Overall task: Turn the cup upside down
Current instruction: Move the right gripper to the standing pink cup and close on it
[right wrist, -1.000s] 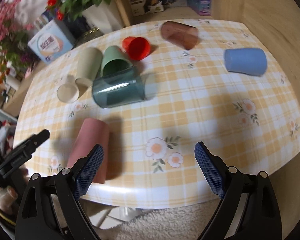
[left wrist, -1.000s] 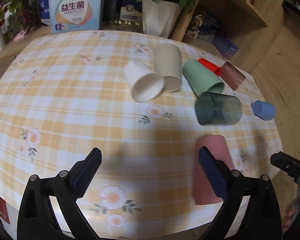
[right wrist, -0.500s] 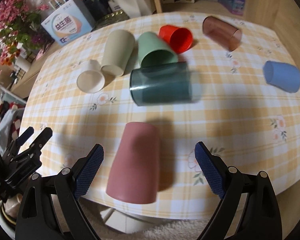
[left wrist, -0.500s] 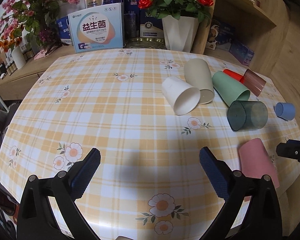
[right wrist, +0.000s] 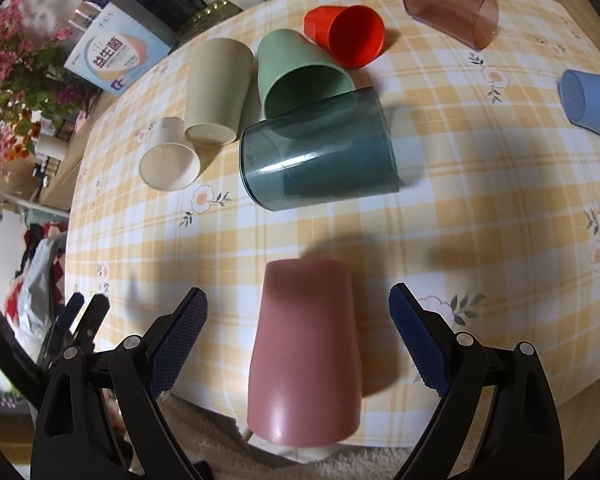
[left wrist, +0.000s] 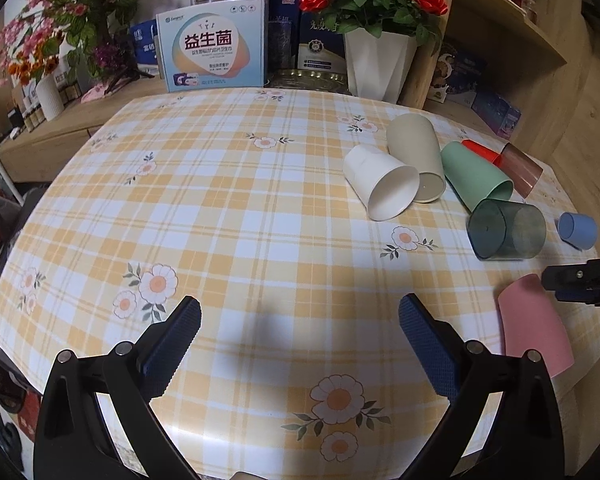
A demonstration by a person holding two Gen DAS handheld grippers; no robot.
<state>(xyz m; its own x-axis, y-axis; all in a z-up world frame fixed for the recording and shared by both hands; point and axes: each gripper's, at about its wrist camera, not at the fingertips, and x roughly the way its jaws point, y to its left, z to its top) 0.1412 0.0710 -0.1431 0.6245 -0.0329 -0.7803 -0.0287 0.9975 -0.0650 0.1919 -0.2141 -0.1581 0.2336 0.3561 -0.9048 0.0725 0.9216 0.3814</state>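
Note:
A pink cup (right wrist: 305, 354) lies on its side at the table's near edge, its wide end over the edge toward me. My right gripper (right wrist: 298, 320) is open, its two blue pads on either side of the cup, not touching it. The pink cup also shows in the left wrist view (left wrist: 534, 326), at the right edge, with the right gripper's tip (left wrist: 580, 282) just above it. My left gripper (left wrist: 300, 324) is open and empty over the bare plaid cloth, well left of the cups.
Several other cups lie on their sides: dark clear (right wrist: 320, 156), green (right wrist: 296, 76), beige (right wrist: 216, 92), white (right wrist: 170, 160), red (right wrist: 348, 34), brown clear (right wrist: 450, 10), blue (right wrist: 592, 104). A box (left wrist: 214, 46) and flower vase (left wrist: 380, 66) stand behind the table (left wrist: 220, 208).
The right gripper has moved in over the pink cup, which now lies between its open pads. The left gripper has drawn back and left, away from the cups.

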